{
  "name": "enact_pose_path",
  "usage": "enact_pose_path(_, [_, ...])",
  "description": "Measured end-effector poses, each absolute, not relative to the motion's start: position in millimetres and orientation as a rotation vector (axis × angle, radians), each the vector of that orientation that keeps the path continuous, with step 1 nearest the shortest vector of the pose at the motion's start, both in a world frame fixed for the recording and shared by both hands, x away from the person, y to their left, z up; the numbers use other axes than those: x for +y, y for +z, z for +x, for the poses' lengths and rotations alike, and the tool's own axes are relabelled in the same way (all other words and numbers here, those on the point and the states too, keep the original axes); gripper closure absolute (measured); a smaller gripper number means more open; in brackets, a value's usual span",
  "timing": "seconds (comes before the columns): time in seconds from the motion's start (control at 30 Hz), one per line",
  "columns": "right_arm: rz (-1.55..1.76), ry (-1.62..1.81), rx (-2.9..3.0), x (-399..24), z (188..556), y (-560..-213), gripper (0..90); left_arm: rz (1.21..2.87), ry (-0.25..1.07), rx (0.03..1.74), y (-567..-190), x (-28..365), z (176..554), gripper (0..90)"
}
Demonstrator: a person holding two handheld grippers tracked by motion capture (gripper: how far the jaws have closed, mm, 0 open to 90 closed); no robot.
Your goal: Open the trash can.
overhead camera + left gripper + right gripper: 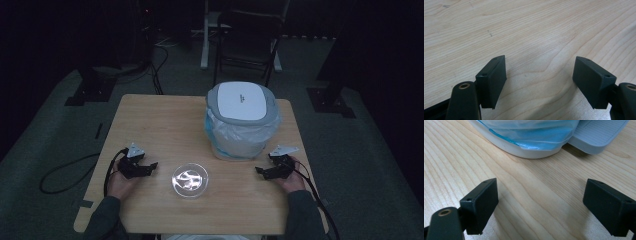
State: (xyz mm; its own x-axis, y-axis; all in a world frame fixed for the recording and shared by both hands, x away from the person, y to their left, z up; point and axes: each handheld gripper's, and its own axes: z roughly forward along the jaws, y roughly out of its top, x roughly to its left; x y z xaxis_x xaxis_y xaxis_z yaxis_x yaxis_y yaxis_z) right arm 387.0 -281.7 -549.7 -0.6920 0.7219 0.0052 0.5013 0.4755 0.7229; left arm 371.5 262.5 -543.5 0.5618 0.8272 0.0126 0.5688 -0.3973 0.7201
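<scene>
A clear glass dish (190, 180) is sitting on the wooden surface (165, 125) near its front edge, between the two grippers and apart from both; something pale and crumpled is lying inside it, too small to make out. The left gripper (151, 166) is resting on the surface just left of the dish, its fingers (492, 81) standing spread with bare wood between them; the right gripper (259, 171) is lying to the dish's right, its fingers (480, 205) likewise spread and gripping nothing. Behind the dish, a small white bin (242, 122) with a grey-rimmed lid and a bluish plastic liner is standing on the surface; in the right gripper view its base (529, 151) is sitting near the fingers.
</scene>
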Motion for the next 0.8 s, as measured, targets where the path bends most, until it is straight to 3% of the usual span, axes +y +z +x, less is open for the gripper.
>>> enact_pose_path(0.73, [1.053,1.037,2.415,-279.7,386.8,-549.2,14.0,2.113,0.492,1.122,-543.6,262.5,370.7,27.8])
enact_pose_path(0.8, [1.06,1.03,2.413,-279.1,386.3,-547.2,21.8,2.113,0.491,1.122,-543.5,262.6,370.7,27.8])
